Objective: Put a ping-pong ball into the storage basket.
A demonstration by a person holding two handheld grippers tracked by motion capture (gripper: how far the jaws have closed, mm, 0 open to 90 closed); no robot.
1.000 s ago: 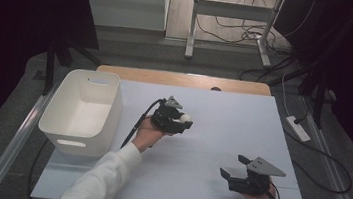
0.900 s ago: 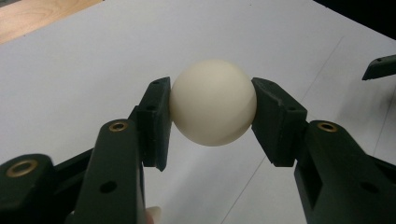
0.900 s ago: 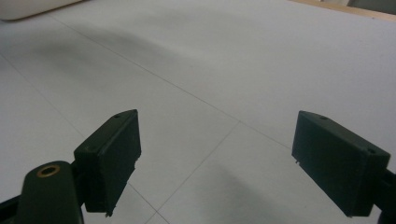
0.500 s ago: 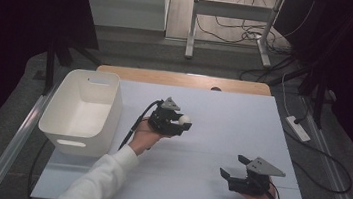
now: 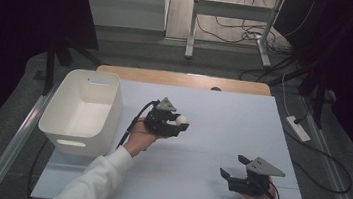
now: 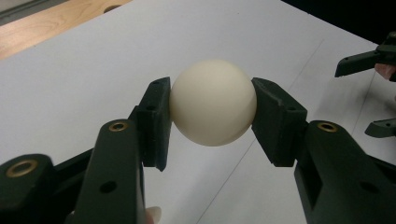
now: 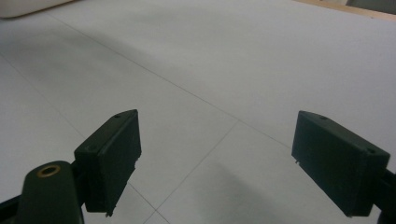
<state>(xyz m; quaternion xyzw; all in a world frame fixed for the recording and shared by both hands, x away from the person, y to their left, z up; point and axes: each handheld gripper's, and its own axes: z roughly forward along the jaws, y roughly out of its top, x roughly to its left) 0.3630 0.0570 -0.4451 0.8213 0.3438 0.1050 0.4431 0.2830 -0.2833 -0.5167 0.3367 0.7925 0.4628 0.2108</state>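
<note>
One white ball [image 6: 213, 102] sits clamped in the left gripper [image 6: 212, 105], beside one bin [image 5: 82, 111].

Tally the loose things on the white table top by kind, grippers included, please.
White ball: 1, clamped in the left gripper
White plastic bin: 1
Handheld grippers: 2, counting the right gripper, jaws apart with nothing between them
Total: 4

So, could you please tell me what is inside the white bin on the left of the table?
The white bin shows a bare white floor and inner walls. Its near wall hides the strip of floor just behind it.
</note>
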